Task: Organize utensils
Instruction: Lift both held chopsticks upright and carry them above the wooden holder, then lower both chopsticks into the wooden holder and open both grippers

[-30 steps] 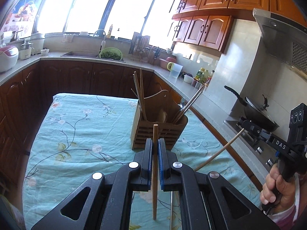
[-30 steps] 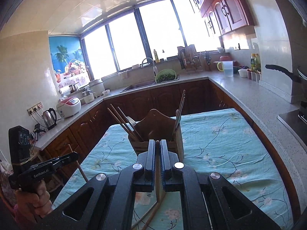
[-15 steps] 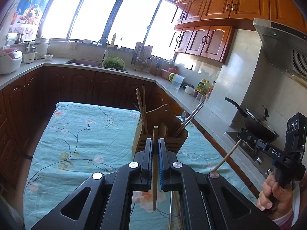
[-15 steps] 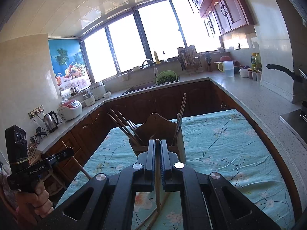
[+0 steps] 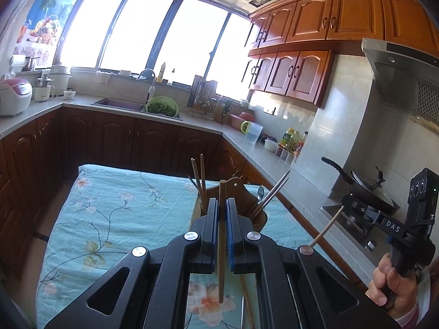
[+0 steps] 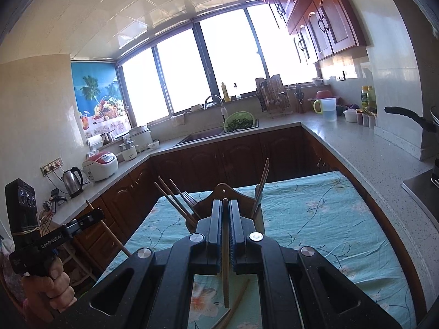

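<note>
A: What fills the scene?

B: A kitchen with a worktop (image 5: 109,219) under a teal flowered cloth, filling the lower centre of both views. Brown cabinets and a bright window run across the upper half.

A: Where are the utensils?

B: A wooden utensil holder (image 5: 241,192) stands on the cloth at centre frame, partly hidden behind the jaws. Chopsticks and metal cutlery stick up from its compartments. More loose utensils (image 6: 236,301) lie on the cloth at the bottom centre.

A: And the tools?

B: The left gripper (image 5: 222,211) has its jaws closed on a wooden chopstick (image 5: 221,246), held upright. The right gripper (image 6: 225,213) likewise clamps a second chopstick (image 6: 225,274), upright. A hand (image 5: 389,285) grips the right gripper's handle at lower right of the left view.
</note>
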Demonstrator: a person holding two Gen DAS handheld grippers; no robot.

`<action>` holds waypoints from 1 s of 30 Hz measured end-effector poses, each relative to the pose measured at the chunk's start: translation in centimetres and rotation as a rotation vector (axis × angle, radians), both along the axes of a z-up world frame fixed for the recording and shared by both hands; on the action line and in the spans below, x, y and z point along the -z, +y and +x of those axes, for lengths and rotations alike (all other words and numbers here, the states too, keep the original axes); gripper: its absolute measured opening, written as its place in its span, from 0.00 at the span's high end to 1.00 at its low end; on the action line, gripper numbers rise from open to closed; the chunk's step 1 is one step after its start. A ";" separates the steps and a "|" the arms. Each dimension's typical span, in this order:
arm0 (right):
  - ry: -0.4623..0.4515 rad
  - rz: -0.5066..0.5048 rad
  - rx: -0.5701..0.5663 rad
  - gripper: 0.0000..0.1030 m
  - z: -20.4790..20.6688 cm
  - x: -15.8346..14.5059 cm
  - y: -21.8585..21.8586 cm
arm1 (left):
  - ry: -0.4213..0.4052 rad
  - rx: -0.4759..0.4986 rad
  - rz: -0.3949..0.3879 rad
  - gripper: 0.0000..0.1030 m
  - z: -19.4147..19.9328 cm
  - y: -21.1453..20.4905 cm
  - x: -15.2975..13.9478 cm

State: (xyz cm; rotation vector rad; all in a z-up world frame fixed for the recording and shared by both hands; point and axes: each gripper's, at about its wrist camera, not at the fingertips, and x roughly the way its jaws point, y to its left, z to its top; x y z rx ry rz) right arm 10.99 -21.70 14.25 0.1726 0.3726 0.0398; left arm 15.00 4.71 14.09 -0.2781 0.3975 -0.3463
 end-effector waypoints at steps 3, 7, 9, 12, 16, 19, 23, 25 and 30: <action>-0.024 -0.001 0.003 0.96 0.7 -1.0 -0.1 | -0.037 -0.001 0.012 0.97 0.7 -0.6 -1.0; -0.060 0.003 0.014 0.96 2.0 -2.7 -0.4 | -0.082 0.007 0.023 0.97 2.3 -1.4 -2.3; -0.086 -0.001 0.029 0.96 2.9 -3.6 -0.6 | -0.105 0.004 0.026 0.97 3.3 -1.8 -2.9; -0.115 0.003 0.046 0.96 4.2 -4.9 -1.0 | -0.149 -0.007 0.039 0.97 4.9 -2.4 -3.6; -0.149 -0.012 0.068 0.96 6.2 -6.0 -1.2 | -0.182 -0.029 0.058 0.97 7.5 -3.6 -3.8; -0.146 -0.025 0.082 0.96 8.1 -6.0 -1.4 | -0.184 -0.049 0.072 0.97 9.6 -4.6 -3.1; -0.121 -0.030 0.102 0.96 10.1 -4.4 -1.8 | -0.175 -0.064 0.068 0.97 11.8 -5.6 -1.2; -0.105 -0.028 0.108 0.96 10.7 -3.3 -1.9 | -0.157 -0.073 0.066 0.97 12.8 -6.1 0.1; -0.061 0.006 0.108 0.96 11.1 -0.5 -2.6 | -0.087 -0.074 0.064 0.97 14.9 -7.1 3.2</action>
